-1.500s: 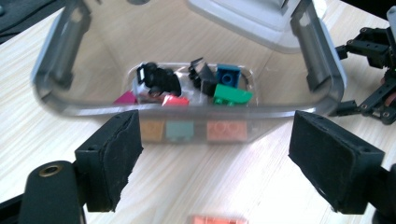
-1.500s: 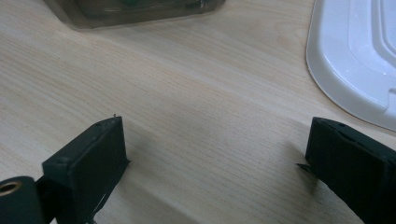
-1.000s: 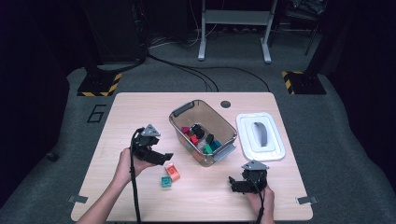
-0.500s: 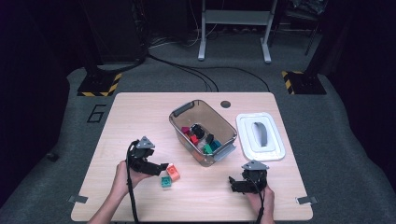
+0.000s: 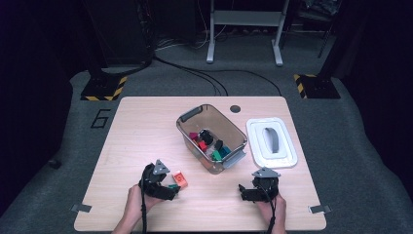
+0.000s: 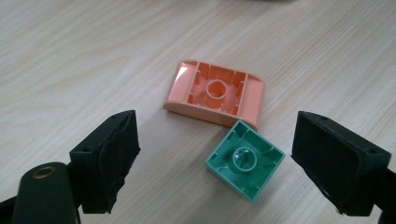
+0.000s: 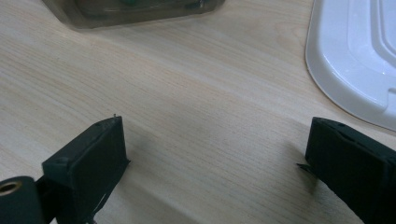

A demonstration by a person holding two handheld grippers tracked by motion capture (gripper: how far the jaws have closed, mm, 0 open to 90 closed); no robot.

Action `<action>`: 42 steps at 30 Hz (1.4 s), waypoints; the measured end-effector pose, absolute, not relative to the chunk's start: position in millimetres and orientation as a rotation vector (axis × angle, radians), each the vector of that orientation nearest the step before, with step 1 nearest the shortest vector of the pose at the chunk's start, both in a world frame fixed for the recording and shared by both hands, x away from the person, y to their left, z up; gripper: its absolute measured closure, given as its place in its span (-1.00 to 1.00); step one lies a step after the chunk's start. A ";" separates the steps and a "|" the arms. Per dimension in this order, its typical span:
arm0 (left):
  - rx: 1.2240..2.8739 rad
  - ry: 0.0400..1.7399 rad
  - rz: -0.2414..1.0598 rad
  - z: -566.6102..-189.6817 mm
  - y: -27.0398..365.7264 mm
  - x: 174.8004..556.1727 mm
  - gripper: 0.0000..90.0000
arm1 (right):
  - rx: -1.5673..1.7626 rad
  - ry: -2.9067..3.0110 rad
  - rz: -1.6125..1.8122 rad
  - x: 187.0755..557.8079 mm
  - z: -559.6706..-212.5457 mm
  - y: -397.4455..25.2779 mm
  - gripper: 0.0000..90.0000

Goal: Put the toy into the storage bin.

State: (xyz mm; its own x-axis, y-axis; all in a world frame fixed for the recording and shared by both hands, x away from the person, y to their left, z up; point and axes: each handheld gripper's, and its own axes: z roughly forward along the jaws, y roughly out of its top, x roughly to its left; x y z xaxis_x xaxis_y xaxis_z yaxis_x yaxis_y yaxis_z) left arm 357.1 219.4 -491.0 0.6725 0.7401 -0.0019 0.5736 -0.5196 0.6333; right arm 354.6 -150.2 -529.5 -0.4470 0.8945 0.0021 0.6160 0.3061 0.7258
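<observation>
Two small plastic bricks lie upside down on the wooden table: an orange one (image 6: 215, 94) (image 5: 180, 180) and a green one (image 6: 244, 159) touching its near corner. My left gripper (image 6: 229, 161) (image 5: 165, 187) hovers low over them, jaws wide open, with the green brick between them and untouched. My right gripper (image 7: 217, 172) (image 5: 251, 191) rests near the table's front right, open over bare wood. A clear bin (image 5: 187, 127) in the table's middle holds several coloured bricks.
A white lid (image 5: 287, 156) (image 7: 345, 60) with a grey handle lies right of the bin, close beyond my right gripper. The bin's near wall (image 7: 135, 14) stands ahead of the right gripper. The table's front edge is just behind both hands.
My left gripper has dropped from a raised spot toward the table's front and now frames the green brick. The right gripper has stayed put.
</observation>
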 end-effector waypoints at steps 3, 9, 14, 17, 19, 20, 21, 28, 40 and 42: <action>2.292 1.015 0.363 -497.4 215.3 356.8 -0.65 | 1.346 2.175 0.938 354.6 -529.5 -150.2 -0.90; 2.329 1.029 0.379 -504.9 224.7 355.4 -0.61 | 1.346 2.175 0.938 354.6 -529.6 -150.2 -0.90; 2.332 1.046 0.389 -502.3 240.4 355.7 -0.51 | 1.346 2.176 0.938 354.6 -529.5 -150.3 -0.90; 2.303 1.038 0.374 -498.9 241.5 357.0 -0.40 | 1.347 2.174 0.937 354.6 -529.5 -150.3 -0.90; 2.299 1.030 0.368 -498.9 238.0 357.2 -0.27 | 1.348 2.174 0.937 354.6 -529.5 -150.3 -0.90; 2.304 1.016 0.369 -499.4 236.9 358.1 -0.22 | 1.347 2.174 0.937 354.6 -529.5 -150.3 -0.90; 2.311 1.015 0.353 -499.7 235.4 358.0 -0.13 | 1.347 2.174 0.937 354.6 -529.5 -150.3 -0.90; 2.308 1.016 0.384 -505.2 234.0 359.8 0.29 | 1.346 2.175 0.936 354.6 -529.5 -150.4 -0.90; 2.289 1.014 0.404 -490.9 245.5 369.9 0.31 | 1.348 2.174 0.937 354.6 -529.5 -150.3 -0.90; 2.274 1.017 0.408 -486.1 246.6 372.4 0.32 | 1.346 2.175 0.936 354.6 -529.5 -150.4 -0.90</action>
